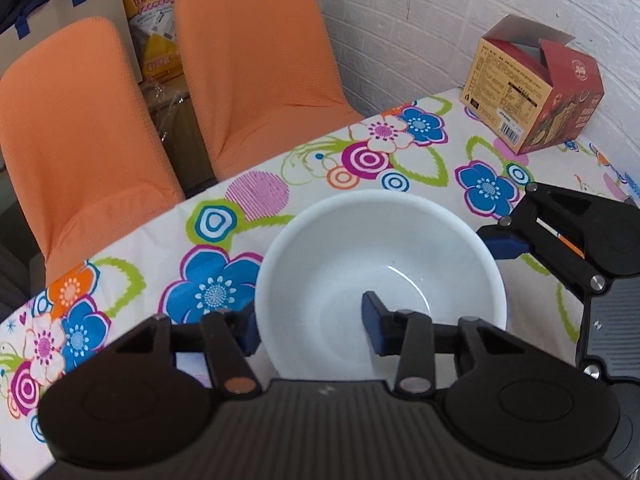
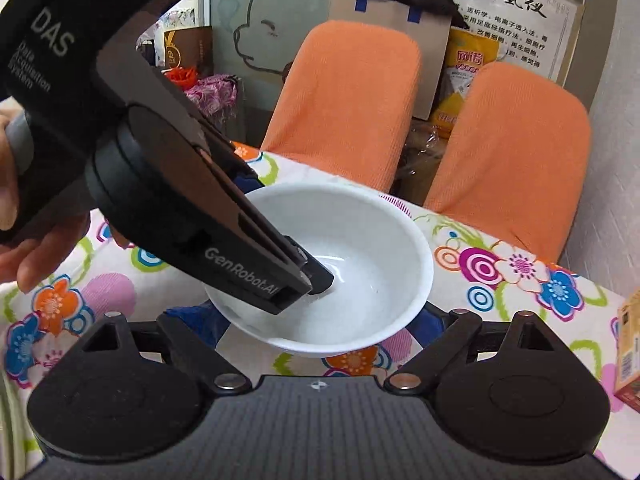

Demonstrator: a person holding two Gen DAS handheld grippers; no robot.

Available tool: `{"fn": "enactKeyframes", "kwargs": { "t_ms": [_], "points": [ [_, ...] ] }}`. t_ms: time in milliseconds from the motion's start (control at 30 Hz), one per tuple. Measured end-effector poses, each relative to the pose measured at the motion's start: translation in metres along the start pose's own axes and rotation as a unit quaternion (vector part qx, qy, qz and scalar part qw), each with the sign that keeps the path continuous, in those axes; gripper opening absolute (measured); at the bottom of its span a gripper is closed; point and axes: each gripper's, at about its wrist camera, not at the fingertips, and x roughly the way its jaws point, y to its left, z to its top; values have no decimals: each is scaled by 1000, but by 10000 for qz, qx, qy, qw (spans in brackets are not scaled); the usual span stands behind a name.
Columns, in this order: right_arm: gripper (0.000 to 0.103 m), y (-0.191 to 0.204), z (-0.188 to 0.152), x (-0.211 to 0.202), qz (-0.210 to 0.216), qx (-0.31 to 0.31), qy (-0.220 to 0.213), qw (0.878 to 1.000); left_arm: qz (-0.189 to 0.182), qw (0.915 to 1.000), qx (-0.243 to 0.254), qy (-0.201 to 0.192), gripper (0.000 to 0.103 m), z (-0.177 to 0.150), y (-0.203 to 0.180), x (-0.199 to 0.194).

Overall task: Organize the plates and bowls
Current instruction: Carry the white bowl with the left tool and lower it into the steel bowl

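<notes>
White bowl [image 1: 380, 276] upright on flowered counter [image 1: 132, 248], near its left edge, orange chairs [image 1: 256, 64] beyond. Left gripper [image 1: 312, 330] straddles bowl's near-left rim: one finger inside, one outside, spread, gap wider than wall, not clamped. Right gripper [image 2: 320, 322] low at bowl's right side, fingers spread wide either side under rim, holding nothing. Round bowl, no long axis; rim wall runs between left fingers. Judgement: left nearer to grasp; closing pinches rim. No plates in view.
</notes>
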Motion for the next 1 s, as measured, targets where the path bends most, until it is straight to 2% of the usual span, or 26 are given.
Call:
{"fn": "enactKeyframes", "kwargs": {
  "t_ms": [233,333,500,700,933,967,1000],
  "points": [
    [78,18,-13,-77,-193,-51,-223,9996,-56,9989,181,-437,42,-23,-60,-69],
    [79,35,-35,-113,-297,-35,-271,9992,-147,9983,248,-514,43,-48,-96,-95],
    [80,63,-79,-161,-443,84,-244,9987,-342,9977,320,-497,43,-95,-149,-117],
    [80,82,-126,-176,-473,454,-137,9978,-378,9974,494,-350,47,-144,-196,-112],
    [80,95,-160,-171,-337,652,-91,9973,-196,9979,600,-176,47,-170,-210,-94],
    [79,94,-160,-168,-327,635,-77,9974,-167,9978,620,-179,48,-171,-209,-92],
    [79,94,-162,-166,-322,616,-49,9976,-142,9979,619,-154,55,-170,-208,-89]
  ]
}}
